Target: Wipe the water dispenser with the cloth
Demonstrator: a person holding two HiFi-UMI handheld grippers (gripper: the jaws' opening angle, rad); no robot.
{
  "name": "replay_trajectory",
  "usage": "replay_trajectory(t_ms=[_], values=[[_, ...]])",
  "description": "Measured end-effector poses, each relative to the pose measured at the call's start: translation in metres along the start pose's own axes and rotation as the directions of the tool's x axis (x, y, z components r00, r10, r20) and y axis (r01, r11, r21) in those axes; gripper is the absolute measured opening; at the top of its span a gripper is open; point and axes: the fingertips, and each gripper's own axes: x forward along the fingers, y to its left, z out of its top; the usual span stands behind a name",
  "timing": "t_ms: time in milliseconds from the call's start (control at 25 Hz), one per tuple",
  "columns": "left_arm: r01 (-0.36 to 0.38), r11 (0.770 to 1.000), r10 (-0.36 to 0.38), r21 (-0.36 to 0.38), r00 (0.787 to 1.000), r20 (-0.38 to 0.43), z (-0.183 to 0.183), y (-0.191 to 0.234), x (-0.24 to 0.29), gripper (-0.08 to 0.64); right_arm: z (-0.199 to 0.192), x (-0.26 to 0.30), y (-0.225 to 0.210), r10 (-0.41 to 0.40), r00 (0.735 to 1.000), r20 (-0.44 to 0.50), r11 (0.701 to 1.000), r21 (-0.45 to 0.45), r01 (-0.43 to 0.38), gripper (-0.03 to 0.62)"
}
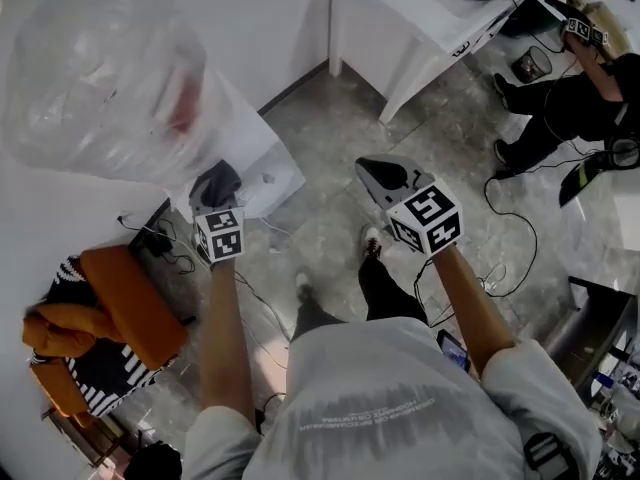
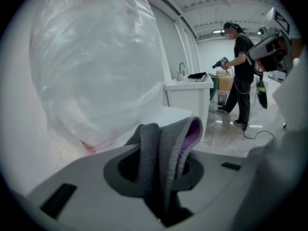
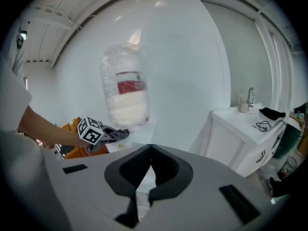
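Both bare forearms reach forward from the torso, the left arm (image 1: 228, 338) nearly straight ahead and the right arm (image 1: 470, 303) angled a little inward, each ending in a marker cube. The left tongs (image 1: 217, 190) are clamped on a folded grey cloth (image 2: 161, 150) that stands up between the jaws. The right tongs (image 1: 372, 173) are closed tip to tip, with nothing between them.

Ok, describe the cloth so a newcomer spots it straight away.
Find the big clear plastic-wrapped water bottle standing on the white dispenser. Beside its base, the left hand-held gripper is clamped on a folded grey fleece cloth. It is the only soft grey thing there, with a lilac inner face.
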Motion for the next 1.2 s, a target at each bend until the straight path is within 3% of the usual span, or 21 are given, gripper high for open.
replay_trajectory(t_ms=[320,440,640,920,1200], values=[[0.181,0.982,-0.183,-0.045,0.982,-0.044,0.051,-0.060,0.034,0.081,-0.007,0.024,-0.033,0.099,0.995,-0.012,0.995,-0.023,-0.099,0.015],[0.175,0.983,-0.178,-0.053,0.982,-0.056,0.065,-0.072,0.045,0.081,-0.010,0.027,-0.038,0.138,0.990,-0.032,0.988,-0.063,-0.140,0.015],[0.105,0.993,-0.108,-0.047,0.993,-0.052,0.080,-0.083,0.057,0.080,-0.019,0.030,-0.056,0.168,0.985,-0.039,0.984,-0.051,-0.170,0.015],[0.102,0.990,-0.093,0.093,0.990,-0.102,0.091,-0.107,0.079,0.080,-0.019,0.037,-0.076,0.186,0.982,-0.018,0.983,-0.009,-0.186,0.015],[0.129,0.957,-0.085,0.260,0.981,-0.172,0.097,-0.119,0.091,0.080,-0.033,0.039,-0.103,0.175,0.985,0.000,0.982,0.074,-0.174,0.015]])
